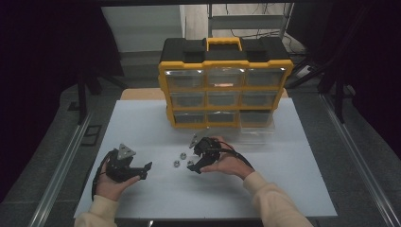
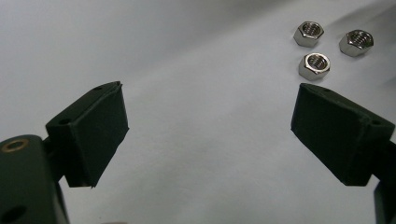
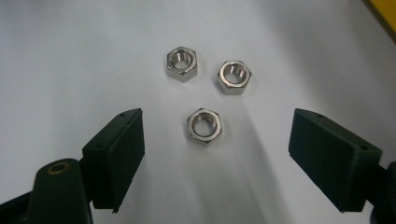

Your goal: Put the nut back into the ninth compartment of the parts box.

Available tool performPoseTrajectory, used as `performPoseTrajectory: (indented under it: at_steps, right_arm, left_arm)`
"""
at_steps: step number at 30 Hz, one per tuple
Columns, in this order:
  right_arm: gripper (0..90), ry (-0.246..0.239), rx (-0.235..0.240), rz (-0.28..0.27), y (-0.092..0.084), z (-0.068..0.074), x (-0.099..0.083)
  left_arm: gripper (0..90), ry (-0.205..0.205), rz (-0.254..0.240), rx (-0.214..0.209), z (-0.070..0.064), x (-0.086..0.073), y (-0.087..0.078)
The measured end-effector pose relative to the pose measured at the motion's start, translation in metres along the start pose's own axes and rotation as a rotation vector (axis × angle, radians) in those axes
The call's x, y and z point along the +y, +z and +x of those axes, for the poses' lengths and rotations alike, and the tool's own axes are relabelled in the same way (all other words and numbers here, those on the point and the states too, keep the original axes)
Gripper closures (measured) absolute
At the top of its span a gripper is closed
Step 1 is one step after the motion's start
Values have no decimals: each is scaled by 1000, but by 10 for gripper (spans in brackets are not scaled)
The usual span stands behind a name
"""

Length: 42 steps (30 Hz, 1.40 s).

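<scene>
Two sleeved forearms come in at the bottom of the high view, each hand holding a gripper over the white surface (image 1: 142, 194). Held at the left, the left gripper (image 1: 145, 171) has its jaws apart and holds nothing. With its jaws also wide apart, the right gripper (image 3: 215, 140) hovers just over three steel nuts (image 3: 204, 125) lying close together on the surface, the nearest one between its jaws. Behind them stands a yellow drawer organizer (image 1: 225, 90).

organiser (image 1: 225, 82) drawer contents too blurred to tell, third nut (image 1: 190, 163) half hidden behind right claw (image 1: 193, 166)
</scene>
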State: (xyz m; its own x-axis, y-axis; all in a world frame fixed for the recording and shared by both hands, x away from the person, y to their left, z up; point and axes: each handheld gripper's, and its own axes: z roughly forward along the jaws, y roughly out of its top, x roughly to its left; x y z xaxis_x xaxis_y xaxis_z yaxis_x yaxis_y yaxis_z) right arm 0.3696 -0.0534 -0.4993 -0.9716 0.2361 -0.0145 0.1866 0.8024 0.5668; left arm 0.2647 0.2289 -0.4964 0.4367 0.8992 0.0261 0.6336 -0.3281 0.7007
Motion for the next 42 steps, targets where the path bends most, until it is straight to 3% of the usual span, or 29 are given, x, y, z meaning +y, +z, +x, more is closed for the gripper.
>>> performPoseTrajectory:
  at_steps: [19,29,42]
  right_arm:
    - [298,-13,42,76,24,-3,4]
    - [472,-51,47,119,25,1,8]
    - [695,-107,66,131,25,0,12]
  left_arm:
    - [116,-7,-5,2,1,-1,0]
    - [116,-5,-3,3,2,-1,-1]
    - [117,-5,-2,4,2,-1,-1]
